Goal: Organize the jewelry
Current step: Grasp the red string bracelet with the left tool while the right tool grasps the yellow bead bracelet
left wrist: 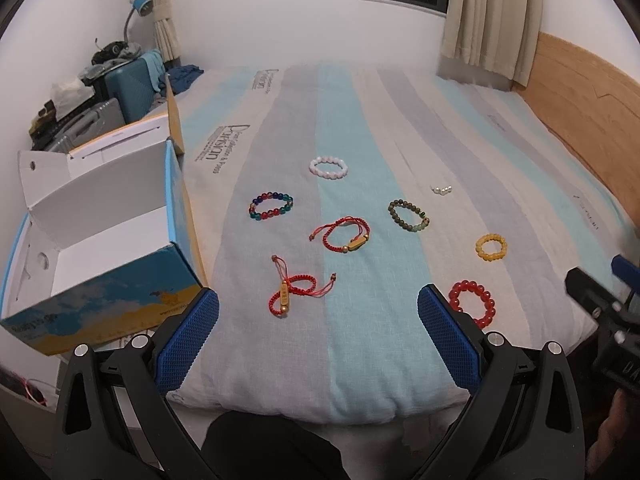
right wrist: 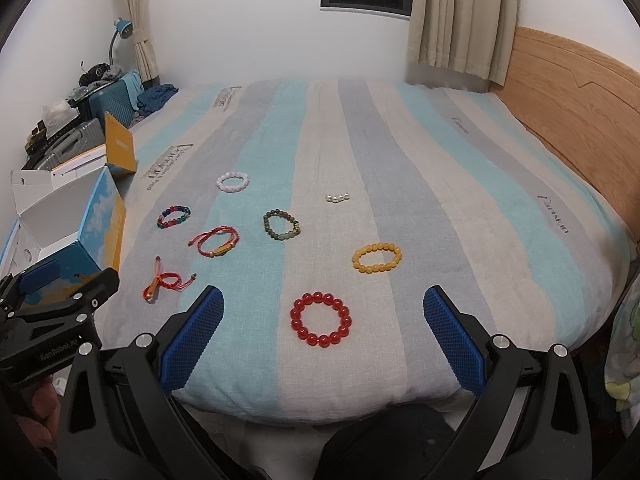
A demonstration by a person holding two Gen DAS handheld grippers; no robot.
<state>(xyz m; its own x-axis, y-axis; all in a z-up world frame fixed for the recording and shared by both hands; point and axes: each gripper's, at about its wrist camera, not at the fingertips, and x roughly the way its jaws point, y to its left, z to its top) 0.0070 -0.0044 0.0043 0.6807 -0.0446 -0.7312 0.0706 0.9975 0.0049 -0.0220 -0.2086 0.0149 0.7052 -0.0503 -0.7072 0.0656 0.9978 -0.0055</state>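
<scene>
Several bracelets lie spread on a striped bed (left wrist: pixel 360 360). Nearest my open left gripper (left wrist: pixel 318 312) is a red cord bracelet (left wrist: pixel 290 294); a second red cord bracelet (left wrist: pixel 344 236) lies beyond it. A multicolour bead bracelet (left wrist: pixel 271 206), a pale pink one (left wrist: pixel 328 167), a green one (left wrist: pixel 409 216), a yellow one (left wrist: pixel 491 247) and a red bead one (left wrist: pixel 472 304) lie around. My open right gripper (right wrist: pixel 323 320) hovers just short of the red bead bracelet (right wrist: pixel 321 318), with the yellow bracelet (right wrist: pixel 376 258) beyond. Small white pearls (right wrist: pixel 338 198) sit mid-bed.
An open blue-and-yellow cardboard box (left wrist: pixel 100 256) with a white inside stands at the bed's left edge. Suitcases and clutter (left wrist: pixel 100 92) fill the far left corner. A wooden headboard (right wrist: pixel 580 112) runs along the right. Curtains and a dark window are at the back wall.
</scene>
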